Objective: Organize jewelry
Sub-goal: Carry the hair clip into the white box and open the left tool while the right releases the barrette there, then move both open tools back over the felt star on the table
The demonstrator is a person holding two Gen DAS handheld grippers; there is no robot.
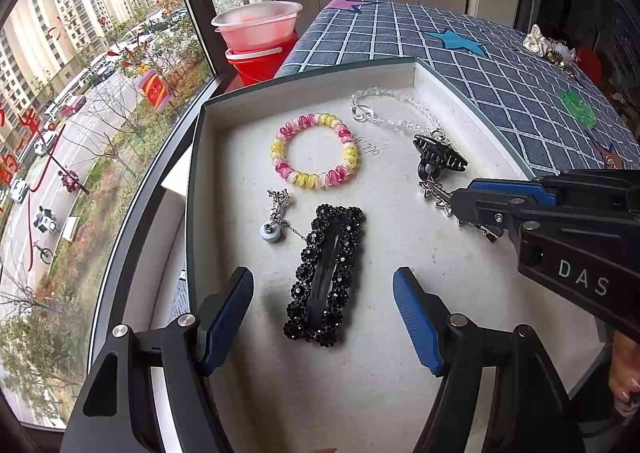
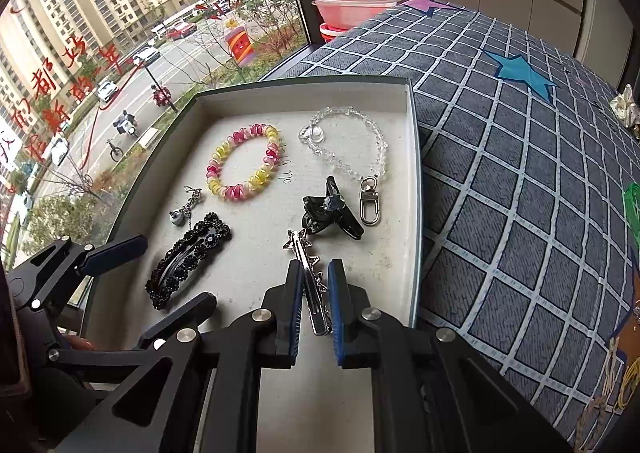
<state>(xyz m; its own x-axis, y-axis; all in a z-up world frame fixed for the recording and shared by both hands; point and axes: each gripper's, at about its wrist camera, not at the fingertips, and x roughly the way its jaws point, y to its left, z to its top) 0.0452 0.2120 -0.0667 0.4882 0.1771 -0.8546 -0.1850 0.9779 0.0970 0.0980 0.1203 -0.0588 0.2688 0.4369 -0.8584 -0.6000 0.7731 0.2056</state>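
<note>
— What are the tools made of?
— Matte black angular frames on both. The left gripper (image 1: 323, 317) carries ribbed blue pads (image 1: 416, 319) on its fingers, round silver screws at the pivots behind them.
— And the other?
— The right gripper (image 2: 314, 289) looks the same; white letters "DAS" mark its body. Bare skin shows at its rear.
</note>
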